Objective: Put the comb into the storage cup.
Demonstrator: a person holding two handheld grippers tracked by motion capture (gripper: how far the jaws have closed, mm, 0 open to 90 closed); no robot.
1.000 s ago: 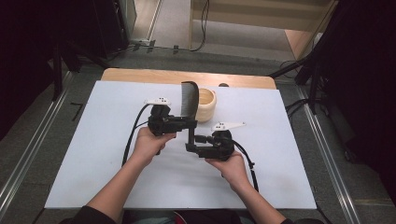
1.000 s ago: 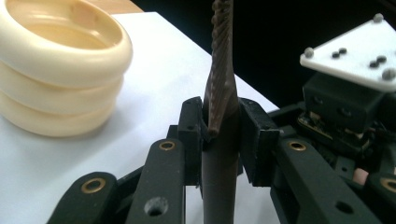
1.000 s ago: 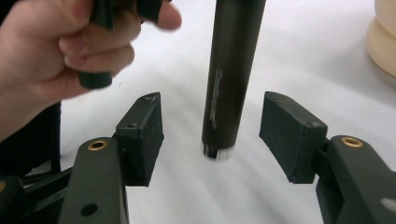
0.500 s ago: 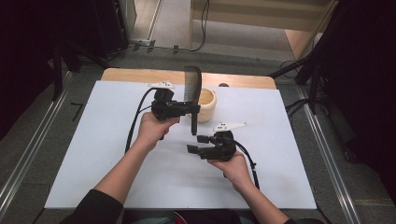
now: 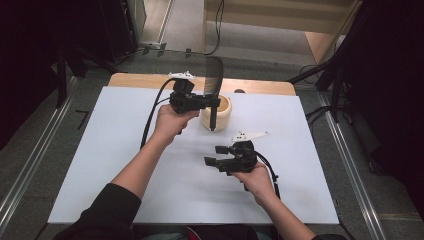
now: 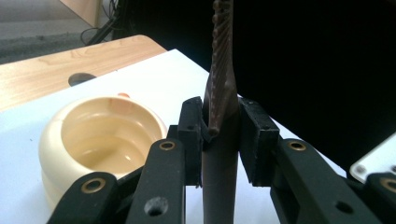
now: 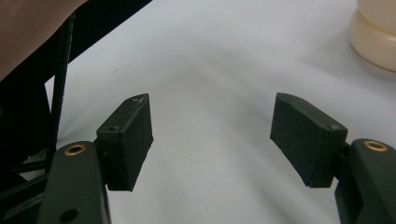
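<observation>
The left claw [image 5: 212,102] is clamped hard on a dark brown comb-like tool [image 5: 214,80], gripping it where the smooth, rounded handle meets the broad toothed part. In the high view the tool stands upright in the claw: its wide, flat upper part rises above the jaws and its thin handle hangs below them, the lower tip just in front of the cream bowl [image 5: 222,111]. In the left gripper view the tool [image 6: 222,93] runs straight up between the two black pads [image 6: 191,135], with a row of fine ridges or teeth down one edge and a matt, plastic-looking finish. The bowl [image 6: 100,144] sits just beside the claw there; it is round, thick-walled and glossy, with a bulging double-ring outside and a stepped hollow inside. It stands on the white surface [image 5: 100,150], smooth and flat, which lies over a pale wooden top [image 5: 260,86] with visible grain. The right claw [image 5: 216,155] is held low over the surface, nearer the person and well apart from the tool; its jaws have just been opening and stand wide with nothing between them, as the right gripper view [image 7: 212,135] shows, its blocky pads [image 7: 128,140] dull black.
</observation>
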